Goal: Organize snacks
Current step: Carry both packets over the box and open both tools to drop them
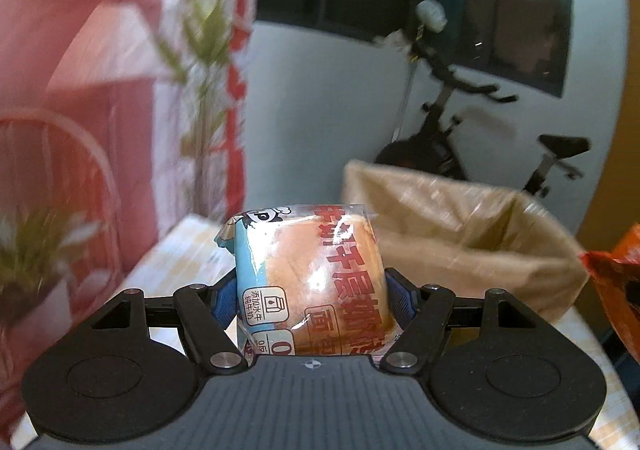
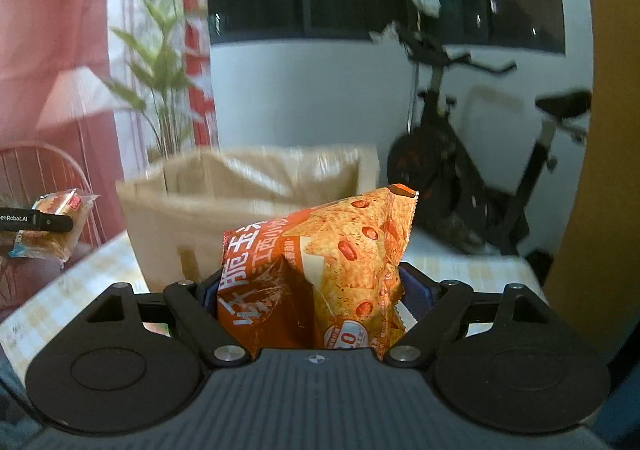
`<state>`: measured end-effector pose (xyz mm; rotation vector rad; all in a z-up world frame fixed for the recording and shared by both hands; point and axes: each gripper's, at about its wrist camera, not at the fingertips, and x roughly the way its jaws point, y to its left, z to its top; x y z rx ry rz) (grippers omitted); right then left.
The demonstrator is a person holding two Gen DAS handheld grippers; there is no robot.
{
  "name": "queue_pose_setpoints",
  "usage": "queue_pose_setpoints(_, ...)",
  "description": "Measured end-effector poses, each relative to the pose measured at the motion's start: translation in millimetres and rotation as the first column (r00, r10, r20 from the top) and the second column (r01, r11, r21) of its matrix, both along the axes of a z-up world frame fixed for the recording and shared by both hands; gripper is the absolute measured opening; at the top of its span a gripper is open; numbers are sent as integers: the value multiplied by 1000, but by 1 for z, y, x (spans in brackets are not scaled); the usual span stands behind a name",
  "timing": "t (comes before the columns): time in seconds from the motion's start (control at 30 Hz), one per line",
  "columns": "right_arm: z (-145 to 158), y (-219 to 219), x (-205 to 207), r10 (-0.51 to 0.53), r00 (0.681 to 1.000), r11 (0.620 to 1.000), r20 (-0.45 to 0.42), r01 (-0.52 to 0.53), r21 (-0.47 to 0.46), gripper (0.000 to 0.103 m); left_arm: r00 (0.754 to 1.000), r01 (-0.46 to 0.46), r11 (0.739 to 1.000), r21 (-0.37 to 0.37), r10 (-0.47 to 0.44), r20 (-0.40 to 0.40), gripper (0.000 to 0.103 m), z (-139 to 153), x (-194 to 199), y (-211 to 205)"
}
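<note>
The left claw [image 1: 310, 300] grips a wrapped bread bun [image 1: 310, 282] above the desk [image 1: 188, 250]. The right claw [image 2: 316, 296] grips an orange snack bag [image 2: 320, 274], near a brown paper bag [image 2: 240, 202].

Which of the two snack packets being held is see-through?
The bread packet in the left gripper: its clear wrapper shows the bun inside. The orange chip bag in the right gripper is opaque, fully printed.
</note>
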<state>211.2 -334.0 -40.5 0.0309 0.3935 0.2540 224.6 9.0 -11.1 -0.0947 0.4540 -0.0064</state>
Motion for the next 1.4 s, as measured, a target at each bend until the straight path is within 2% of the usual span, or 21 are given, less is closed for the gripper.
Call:
queue_pose_setpoints(0.17, 32, 8, 22, 31, 995, 999, 99, -28, -32, 85, 996, 73, 997, -14, -72, 55, 75, 26, 24, -23)
queue_pose_setpoints(0.27, 44, 17, 43, 46, 987, 997, 156, -35, -73, 85, 990, 114, 993, 2, -114, 85, 75, 39, 44, -39)
queue_pose_setpoints(0.4, 50, 32, 80, 42, 983, 995, 179, -24, -99, 85, 984, 165, 986, -9, -164, 75, 75, 44, 78, -55)
queue_pose_setpoints(0.63, 33, 52, 136, 57, 990, 992, 128, -42, -116, 85, 982, 186, 982, -3, -186, -6, 75, 19, 135, -70)
queue_pose_setpoints(0.8, 13, 59, 164, 70, 996, 988, 55, -61, -140, 85, 979, 199, 980, 3, -199, -47, 75, 1, 157, -77)
queue_pose_setpoints(1.07, -1, 55, 177, 75, 997, 988, 5, -74, -139, 86, 970, 223, 975, 0, -222, -96, 75, -13, 165, -73)
queue_pose_setpoints(1.17, -4, 53, 178, 73, 997, 989, -5, -73, -127, 89, 974, 212, 977, -10, -212, -80, 77, -12, 165, -69)
queue_pose_setpoints(1.23, -5, 52, 178, 69, 998, 991, -15, -70, -117, 91, 976, 207, 978, -15, -207, -67, 82, -9, 163, -66)
queue_pose_setpoints(1.3, -4, 52, 180, 69, 997, 991, -23, -71, -113, 95, 977, 203, 979, -11, -204, -56, 82, -5, 159, -66)
queue_pose_setpoints(1.4, -1, 51, 179, 79, 997, 992, -19, -81, -96, 96, 979, 197, 980, -7, -197, -52, 82, -1, 155, -64)
